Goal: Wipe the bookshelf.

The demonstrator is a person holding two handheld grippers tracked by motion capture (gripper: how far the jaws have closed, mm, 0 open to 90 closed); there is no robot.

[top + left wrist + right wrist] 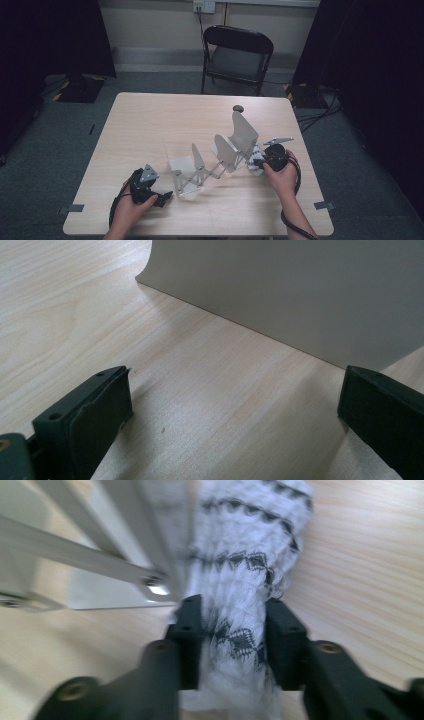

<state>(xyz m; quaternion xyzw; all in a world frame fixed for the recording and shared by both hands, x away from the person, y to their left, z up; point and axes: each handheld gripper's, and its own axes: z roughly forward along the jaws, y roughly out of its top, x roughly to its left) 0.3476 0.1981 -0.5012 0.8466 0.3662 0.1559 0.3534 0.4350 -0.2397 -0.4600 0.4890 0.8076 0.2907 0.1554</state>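
Two grippers are at work in the high view, on a pale wooden table [150, 120]. An extending silver metal rack with upright divider plates [220, 155] stretches across it. The left gripper [162, 197] rests at the rack's near-left end. The right gripper [256, 162] is at the far-right end, over a white knitted cloth with black zigzag bands [256, 169]. The rack's slots look bare from up here. A black folding chair [237, 55] stands beyond the table.

From the left gripper view, the left gripper [235, 410] has its jaws spread wide with nothing between them, just tabletop [200, 390]. One plate of the rack [300, 290] stands close ahead.

Over to the right gripper view, blurred: the cloth [240, 580] runs straight between the right gripper [234, 625] jaws, with the pads against both its flanks. Whether they squeeze it, I cannot tell. The cloth lies on the table [360, 580] just beside the rack's crossed struts [100, 560]. Whether any of it sits in a slot is unclear.

The risk, as I judge it, is that a loose hold lets the cloth slump. A jaw could also catch a strut and drag the light rack, since nothing pins it.
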